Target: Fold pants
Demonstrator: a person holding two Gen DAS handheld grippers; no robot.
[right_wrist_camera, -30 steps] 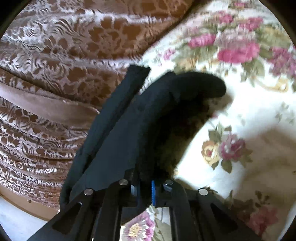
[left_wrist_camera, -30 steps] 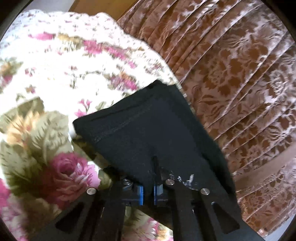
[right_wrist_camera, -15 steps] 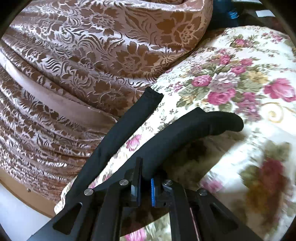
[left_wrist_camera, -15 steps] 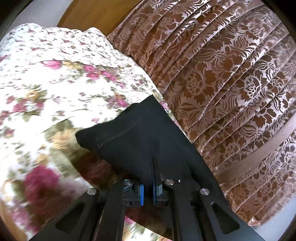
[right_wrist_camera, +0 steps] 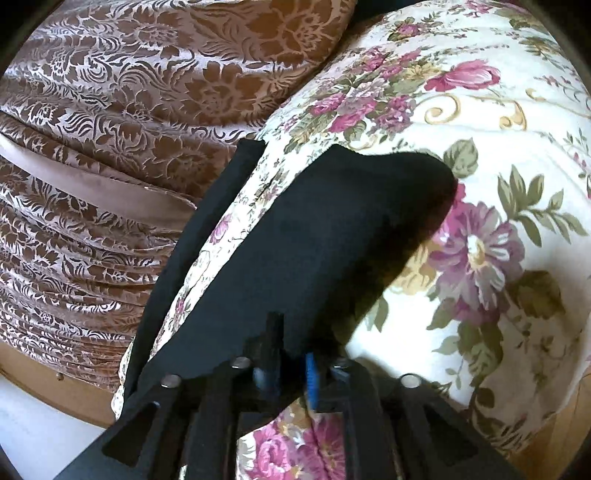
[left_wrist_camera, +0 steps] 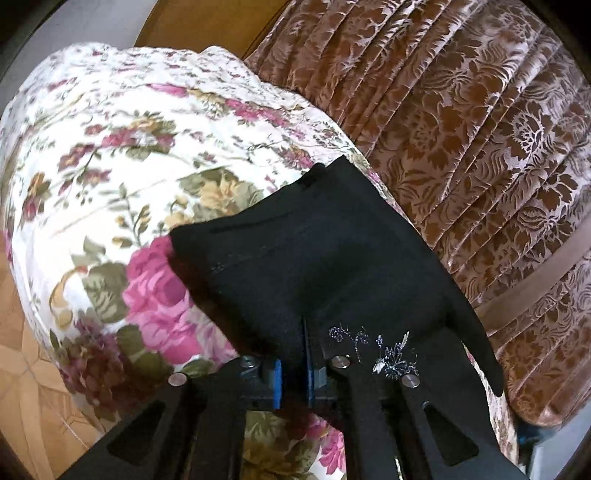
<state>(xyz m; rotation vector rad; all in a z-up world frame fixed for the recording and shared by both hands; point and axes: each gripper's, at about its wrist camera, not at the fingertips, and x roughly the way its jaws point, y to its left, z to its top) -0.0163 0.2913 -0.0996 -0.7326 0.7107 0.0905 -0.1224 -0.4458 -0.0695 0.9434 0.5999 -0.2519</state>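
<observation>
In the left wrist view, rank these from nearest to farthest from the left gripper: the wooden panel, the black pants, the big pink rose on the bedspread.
From the left gripper:
1. black pants, cloth between the fingers.
2. big pink rose, just left on the bedspread.
3. wooden panel, top of view, beyond the bed.

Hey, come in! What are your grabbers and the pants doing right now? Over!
Left gripper shut on black pants. Right gripper jaws just opening, pants between. Nothing in the way on flowery bedspread.
</observation>
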